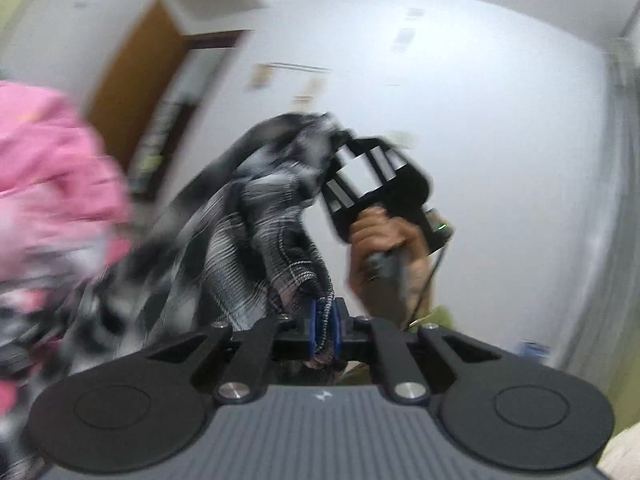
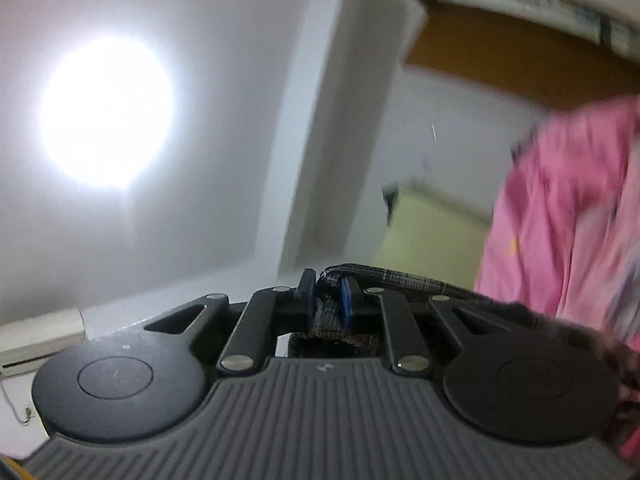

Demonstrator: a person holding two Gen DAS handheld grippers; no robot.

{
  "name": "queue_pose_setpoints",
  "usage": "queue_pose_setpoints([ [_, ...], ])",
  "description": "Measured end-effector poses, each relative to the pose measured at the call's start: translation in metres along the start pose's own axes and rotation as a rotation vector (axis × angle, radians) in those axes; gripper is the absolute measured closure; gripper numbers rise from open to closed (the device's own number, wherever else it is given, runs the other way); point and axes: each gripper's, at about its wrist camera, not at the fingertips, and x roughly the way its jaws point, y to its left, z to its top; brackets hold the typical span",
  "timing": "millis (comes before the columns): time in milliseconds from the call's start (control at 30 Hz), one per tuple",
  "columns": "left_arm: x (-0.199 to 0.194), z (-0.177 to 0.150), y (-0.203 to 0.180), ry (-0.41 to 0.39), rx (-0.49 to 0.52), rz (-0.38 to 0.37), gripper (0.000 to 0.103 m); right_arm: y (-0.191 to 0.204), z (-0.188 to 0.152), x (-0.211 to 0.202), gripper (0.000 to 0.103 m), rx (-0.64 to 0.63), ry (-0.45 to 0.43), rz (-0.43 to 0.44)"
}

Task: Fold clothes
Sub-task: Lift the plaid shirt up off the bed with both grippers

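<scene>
A black-and-white plaid garment (image 1: pixel 256 216) hangs in the air between both grippers. My left gripper (image 1: pixel 323 330) is shut on one edge of it, the cloth pinched between the blue pads (image 1: pixel 310 328). In the left wrist view the right gripper (image 1: pixel 340 148) shows further off, held by a hand (image 1: pixel 380 240), with the garment's other end bunched at its tips. In the right wrist view my right gripper (image 2: pixel 328 300) is shut on a plaid hem (image 2: pixel 400 280) that runs off to the right. Both views are motion-blurred.
A person in a pink top (image 1: pixel 52 168) stands at the left of the left wrist view and at the right of the right wrist view (image 2: pixel 568 208). A wooden door (image 1: pixel 136 80), white walls, a bright ceiling lamp (image 2: pixel 106 112) and an air conditioner (image 2: pixel 40 340) surround us.
</scene>
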Motion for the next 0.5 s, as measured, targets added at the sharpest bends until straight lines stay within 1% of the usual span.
queue_pose_setpoints([
  [100, 0.035, 0.009, -0.035, 0.011, -0.007, -0.163, 0.094, 0.033, 0.036, -0.043, 0.091, -0.076, -0.079, -0.033],
  [167, 0.049, 0.012, -0.054, 0.015, -0.020, -0.247, 0.094, 0.054, 0.052, -0.067, 0.091, -0.130, -0.117, -0.065],
  [200, 0.053, 0.011, -0.061, 0.016, -0.028, -0.280, 0.094, 0.063, 0.057, -0.076, 0.091, -0.153, -0.127, -0.078],
  [300, 0.053, 0.005, -0.068, 0.016, -0.065, -0.323, 0.095, 0.075, 0.064, -0.093, 0.091, -0.201, -0.131, -0.127],
  [333, 0.050, 0.003, -0.063, 0.016, -0.073, -0.314, 0.095, 0.075, 0.062, -0.093, 0.091, -0.207, -0.122, -0.142],
  [400, 0.038, 0.000, -0.050, 0.008, -0.086, -0.269, 0.095, 0.068, 0.052, -0.085, 0.091, -0.201, -0.088, -0.167],
  [500, 0.001, -0.005, -0.026, -0.029, -0.113, -0.169, 0.096, 0.051, 0.028, -0.060, 0.091, -0.177, -0.001, -0.167],
])
